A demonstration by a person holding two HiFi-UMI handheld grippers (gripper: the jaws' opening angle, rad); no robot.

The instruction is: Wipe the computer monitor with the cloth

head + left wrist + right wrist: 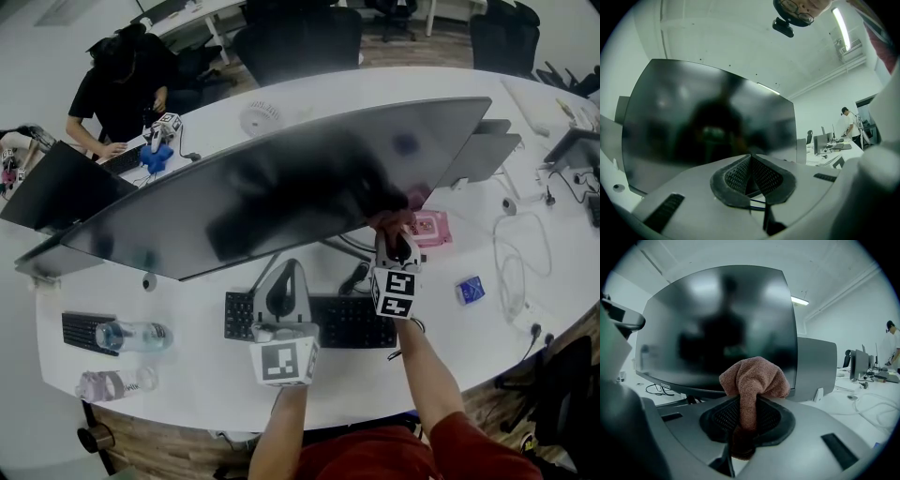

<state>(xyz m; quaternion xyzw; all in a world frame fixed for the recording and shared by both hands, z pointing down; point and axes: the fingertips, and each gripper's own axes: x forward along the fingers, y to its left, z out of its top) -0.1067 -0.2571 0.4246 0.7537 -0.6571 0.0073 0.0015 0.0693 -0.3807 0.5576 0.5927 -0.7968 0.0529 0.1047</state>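
Observation:
The wide curved dark monitor (281, 187) spans the white desk (487, 309), its screen off and showing dim reflections. My right gripper (398, 246) is at the monitor's lower right edge, shut on a pinkish-brown cloth (754, 380) that bunches out beyond the jaws. In the right gripper view the cloth sits just in front of the screen's (717, 324) lower right corner; whether it touches is unclear. My left gripper (286, 298) hangs over the keyboard below the screen's middle. Its jaws are shut with nothing held (751, 176), facing the monitor (708, 136).
A black keyboard (352, 321) lies under the grippers. Two water bottles (131, 335) and a second keyboard lie at front left. A pink packet (433, 228), a blue card (471, 289) and white cables (511, 262) are at right. A person (122, 75) sits behind another monitor (56, 192).

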